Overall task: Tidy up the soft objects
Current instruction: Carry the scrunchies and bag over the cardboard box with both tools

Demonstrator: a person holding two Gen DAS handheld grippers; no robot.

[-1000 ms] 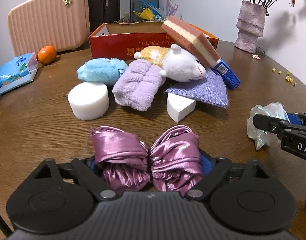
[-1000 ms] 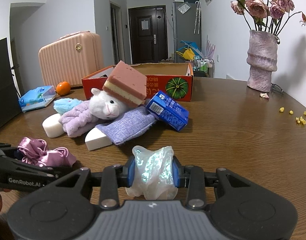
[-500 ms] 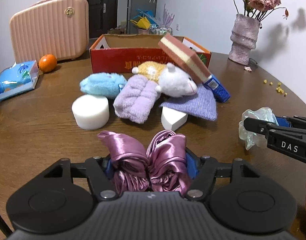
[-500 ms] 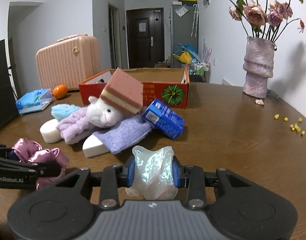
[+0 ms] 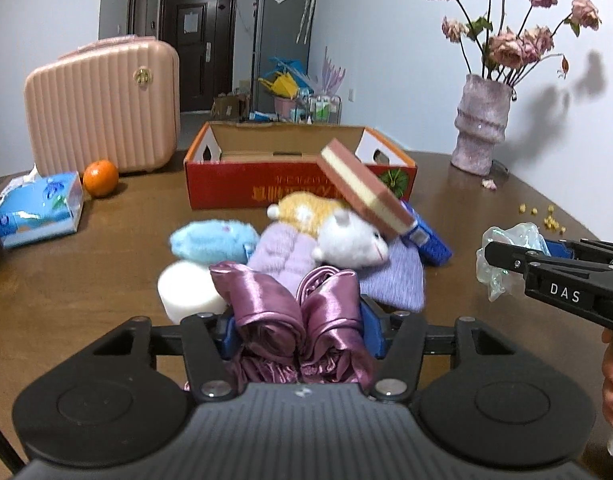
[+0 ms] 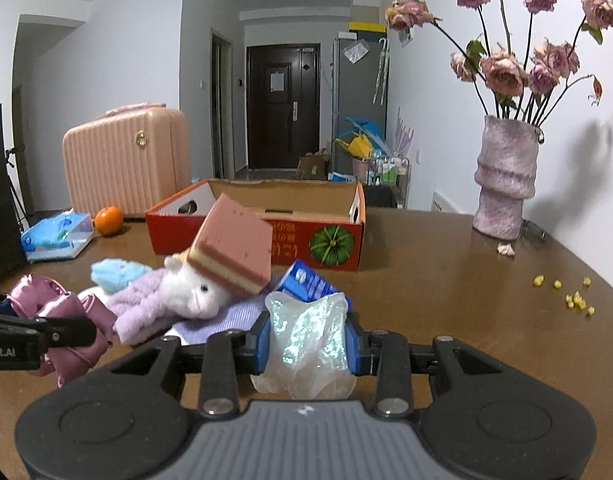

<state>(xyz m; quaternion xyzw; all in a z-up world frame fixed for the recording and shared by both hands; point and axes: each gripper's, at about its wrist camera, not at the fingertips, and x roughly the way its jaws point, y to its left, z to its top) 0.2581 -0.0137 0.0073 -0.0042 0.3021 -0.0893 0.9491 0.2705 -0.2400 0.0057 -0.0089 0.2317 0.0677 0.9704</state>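
Observation:
My left gripper (image 5: 300, 330) is closing its jaws on a purple satin bow (image 5: 294, 312), squeezed between the blue pads and lifted off the table; the same bow (image 6: 62, 316) shows at the left of the right wrist view. My right gripper (image 6: 308, 340) is shut on a crumpled iridescent plastic bag (image 6: 310, 340), seen also as the bag (image 5: 510, 248) at the right of the left wrist view. Beyond lies a pile: a white plush animal (image 5: 352, 242), a lilac towel (image 5: 282, 254), a blue plush (image 5: 212, 240), a white round sponge (image 5: 186, 292), a pink layered sponge (image 5: 364, 188) and a purple cloth (image 5: 394, 280).
An open red cardboard box (image 5: 298, 164) stands behind the pile. A pink case (image 5: 102, 106), an orange (image 5: 100, 178) and a tissue pack (image 5: 38, 208) are at the left. A vase of flowers (image 5: 482, 128) is at the right, with yellow crumbs (image 5: 546, 216). A blue carton (image 6: 310, 284) leans by the pile.
The left jaws have closed in on the satin bow, bunching it, and lifted it off the table. Both grippers have risen; the right one keeps the plastic bag.

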